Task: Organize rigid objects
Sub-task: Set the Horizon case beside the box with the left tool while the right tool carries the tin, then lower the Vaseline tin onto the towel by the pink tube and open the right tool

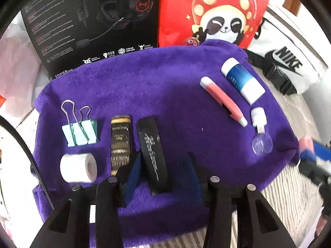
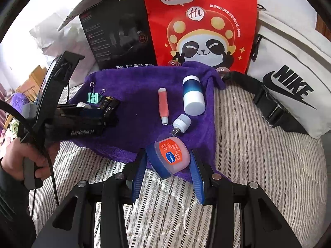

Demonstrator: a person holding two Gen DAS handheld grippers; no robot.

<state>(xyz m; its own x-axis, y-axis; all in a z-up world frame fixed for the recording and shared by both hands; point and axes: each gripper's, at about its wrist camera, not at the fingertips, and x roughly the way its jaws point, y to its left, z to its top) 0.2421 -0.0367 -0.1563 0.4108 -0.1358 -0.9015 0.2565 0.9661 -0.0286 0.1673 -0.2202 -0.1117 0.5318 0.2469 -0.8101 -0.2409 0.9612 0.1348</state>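
Striped bedding carries a purple towel (image 2: pixel 140 95). Lower centre, the right claw (image 2: pixel 168 165) clamps a small Vaseline jar (image 2: pixel 172 155): light, stiff, slick plastic, best gripped across its sides. The left claw (image 1: pixel 163 171) is released around a black case (image 1: pixel 152 155).

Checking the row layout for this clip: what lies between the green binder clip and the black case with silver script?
The black-and-gold box lies between the green binder clip and the black case; the left wrist view shows it clearly.
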